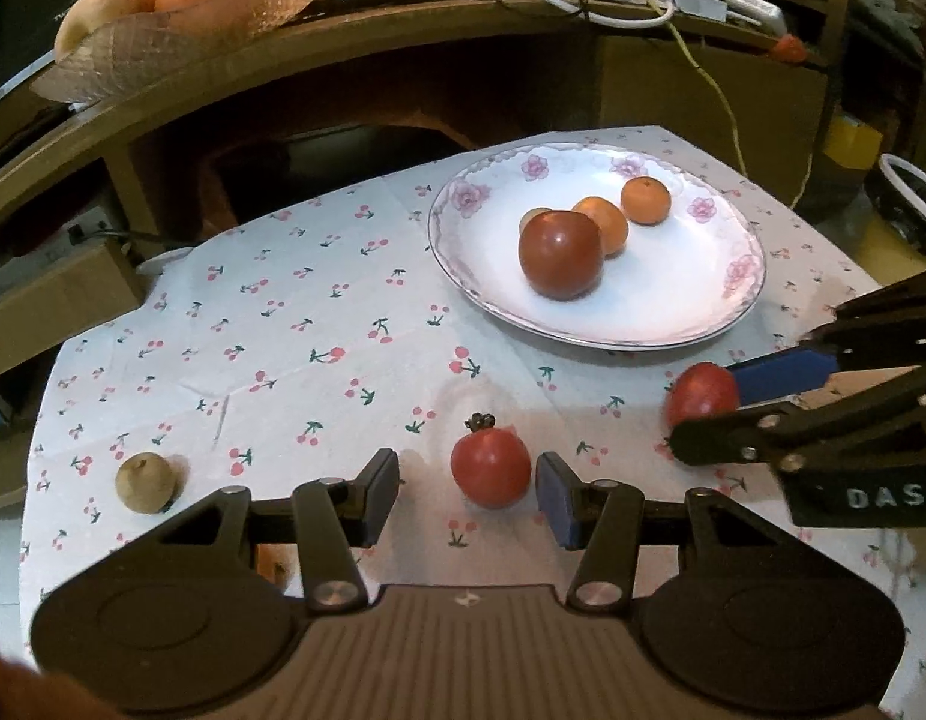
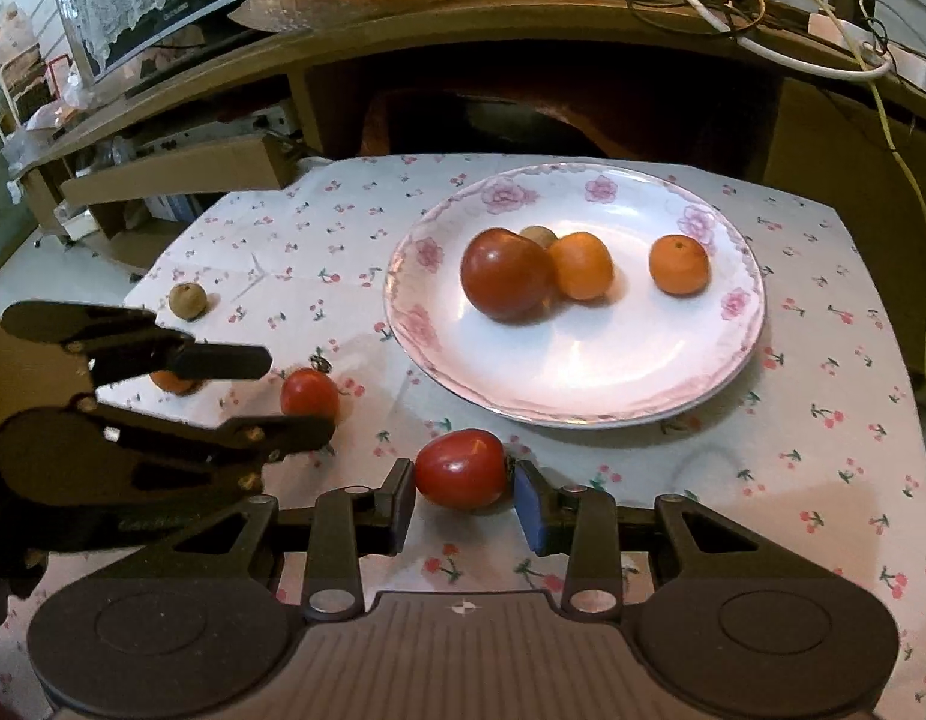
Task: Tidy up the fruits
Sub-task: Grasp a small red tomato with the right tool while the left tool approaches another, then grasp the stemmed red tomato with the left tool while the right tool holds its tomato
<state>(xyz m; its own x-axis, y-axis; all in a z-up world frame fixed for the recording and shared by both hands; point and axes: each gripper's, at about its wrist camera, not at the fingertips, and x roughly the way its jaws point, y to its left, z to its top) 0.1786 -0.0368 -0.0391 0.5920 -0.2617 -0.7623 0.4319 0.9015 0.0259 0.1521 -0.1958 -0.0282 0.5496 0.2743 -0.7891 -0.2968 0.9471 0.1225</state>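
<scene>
At the lower centre of the right wrist view, the right gripper (image 2: 464, 495) pinches a small red tomato (image 2: 461, 468), apparently to carry it to the flowered plate (image 2: 583, 402) just above. At left, the left gripper (image 2: 300, 391) stands spread around a second tomato (image 2: 308, 391), not gripping; the plate already holds a large tomato (image 2: 506, 274) and two oranges (image 2: 581, 265).

Four fruits lie on the plate (image 2: 583, 402); before it on the tabletop (image 2: 823, 480), two tomatoes (image 2: 459, 468) (image 2: 308, 393); left, a nut (image 2: 187, 300).
</scene>
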